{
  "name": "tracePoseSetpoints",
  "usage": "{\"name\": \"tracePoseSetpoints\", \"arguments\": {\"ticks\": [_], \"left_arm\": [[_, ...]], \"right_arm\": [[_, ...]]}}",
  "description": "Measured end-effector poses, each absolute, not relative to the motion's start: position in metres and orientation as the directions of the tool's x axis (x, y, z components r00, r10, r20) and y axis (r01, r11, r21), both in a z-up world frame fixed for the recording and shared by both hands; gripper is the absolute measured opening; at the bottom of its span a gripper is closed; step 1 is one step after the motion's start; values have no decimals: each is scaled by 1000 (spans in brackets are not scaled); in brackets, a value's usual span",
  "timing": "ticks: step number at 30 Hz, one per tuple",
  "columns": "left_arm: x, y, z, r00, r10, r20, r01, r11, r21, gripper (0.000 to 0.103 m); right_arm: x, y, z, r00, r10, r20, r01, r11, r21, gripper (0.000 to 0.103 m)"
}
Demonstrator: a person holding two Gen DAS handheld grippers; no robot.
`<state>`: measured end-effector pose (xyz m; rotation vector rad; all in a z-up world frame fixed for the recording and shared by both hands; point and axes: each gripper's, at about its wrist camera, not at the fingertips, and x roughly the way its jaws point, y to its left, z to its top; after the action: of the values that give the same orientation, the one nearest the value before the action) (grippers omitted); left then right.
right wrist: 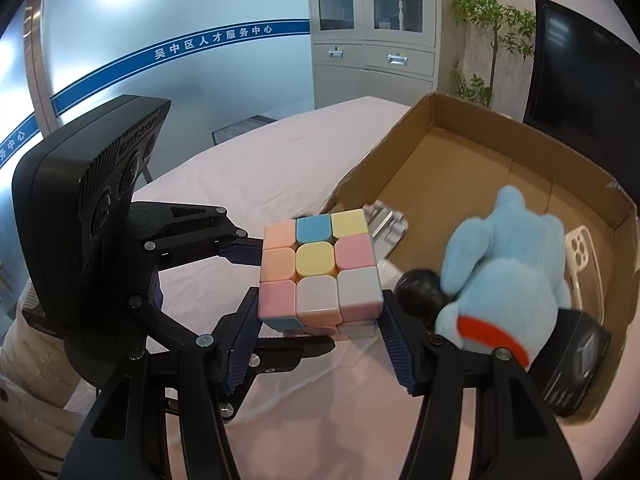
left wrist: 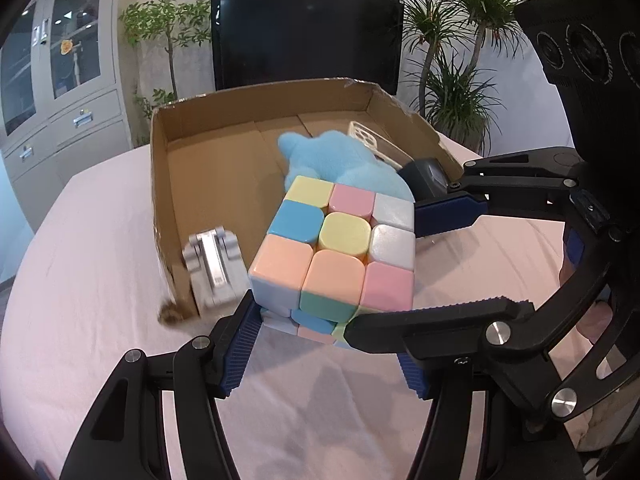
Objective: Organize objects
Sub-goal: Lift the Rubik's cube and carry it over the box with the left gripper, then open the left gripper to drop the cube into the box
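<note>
A pastel puzzle cube hangs above the pink tablecloth, just in front of the cardboard box. Both grippers are shut on it from crossing directions. My left gripper clamps its lower part, and the left blue pad presses on one side. My right gripper squeezes the other pair of faces, a ribbed pad on each. In the box lie a blue plush toy, a white phone case and a black gadget.
A silver metal stand sits at the box's near corner. A black monitor and potted plants stand behind the table. Grey cabinets line the wall. A person's light sleeve shows at the left.
</note>
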<state>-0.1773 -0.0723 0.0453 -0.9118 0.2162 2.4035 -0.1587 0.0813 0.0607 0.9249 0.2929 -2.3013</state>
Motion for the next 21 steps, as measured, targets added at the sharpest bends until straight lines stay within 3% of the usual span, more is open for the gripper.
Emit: {"name": "tracePoseSetpoints", "arguments": {"ticks": [9, 21], "left_arm": [[-246, -75, 59, -622, 430, -654, -550, -835, -26, 61], [-314, -75, 11, -562, 408, -719, -529, -846, -66, 61]], "right_arm": [[-225, 81, 65, -562, -494, -664, 631, -775, 42, 55], [-285, 83, 20, -498, -518, -695, 626, -770, 126, 57]]}}
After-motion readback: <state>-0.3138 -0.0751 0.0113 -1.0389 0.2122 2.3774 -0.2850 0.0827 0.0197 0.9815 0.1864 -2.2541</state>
